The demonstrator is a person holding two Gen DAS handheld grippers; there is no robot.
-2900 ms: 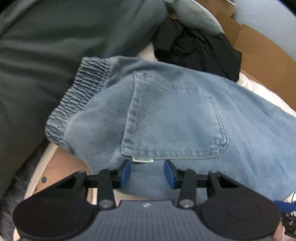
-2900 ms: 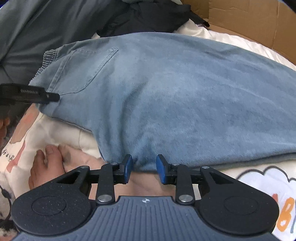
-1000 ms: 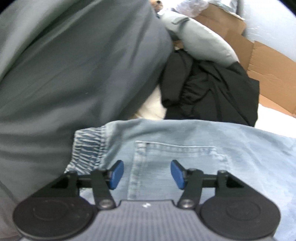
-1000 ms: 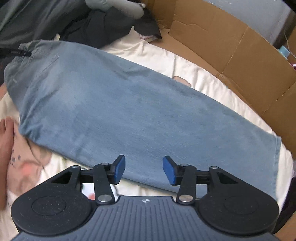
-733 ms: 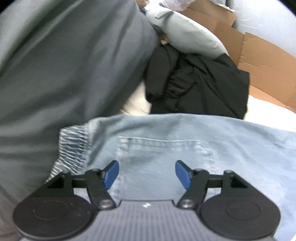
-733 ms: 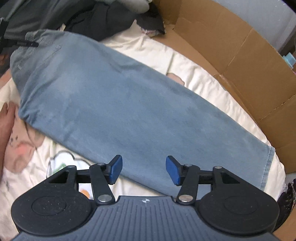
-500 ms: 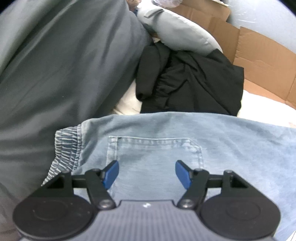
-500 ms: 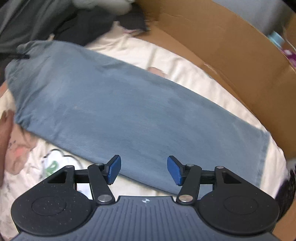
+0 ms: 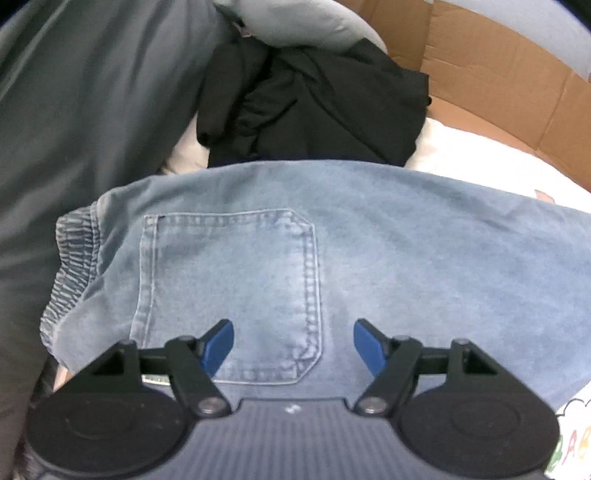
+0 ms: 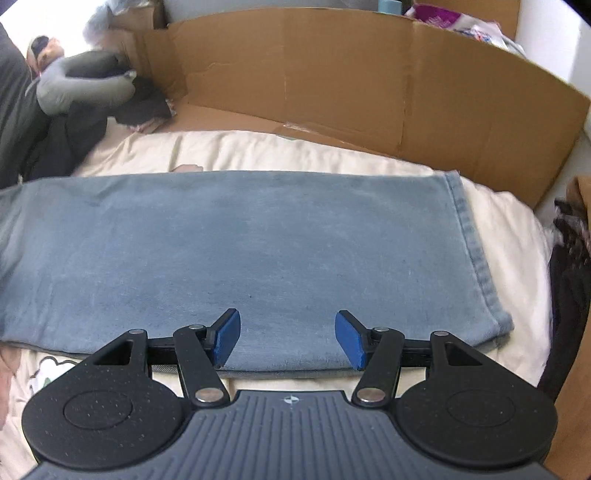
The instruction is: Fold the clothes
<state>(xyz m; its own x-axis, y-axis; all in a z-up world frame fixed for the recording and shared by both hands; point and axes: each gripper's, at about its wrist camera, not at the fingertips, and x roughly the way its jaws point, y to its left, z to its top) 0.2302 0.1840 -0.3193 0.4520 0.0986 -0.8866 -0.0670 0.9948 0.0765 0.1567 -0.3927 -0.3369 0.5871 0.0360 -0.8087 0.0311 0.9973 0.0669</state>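
1. Left wrist view: the light-blue denim trousers [image 9: 369,258] lie flat across the frame, running out of sight at the right edge; their near edge is hidden behind the left gripper [image 9: 293,345]'s black body.
2. The left gripper hangs over the stitched square back pocket [image 9: 229,291]. Its blue-padded fingers [image 9: 218,345] stand wide apart, having just been opening, and the cloth lies below them, unpinched.
3. The gathered elastic waistband [image 9: 74,266] meets a large dark-grey fabric mass [image 9: 92,103] that fills the left side. A crumpled black garment [image 9: 314,107] lies just beyond the trousers' far edge, a pale-grey padded bundle [image 9: 295,22] on top of it, its upper part cut off by the frame.
4. Right wrist view: the trouser leg stretches from the left edge to its stitched hem [image 10: 476,254] on the right, flat on a cream printed bedsheet [image 10: 295,151].
5. The right gripper [image 10: 287,339] hovers at the leg's near long edge, fingers well apart over the denim, gripping nothing; they have just been opening.
6. A brown cardboard wall [image 10: 351,81] rings the far side, close behind the sheet. Bare sheet stays open beyond the hem, up to a blurred dark patterned cloth [image 10: 569,266] at the right margin.
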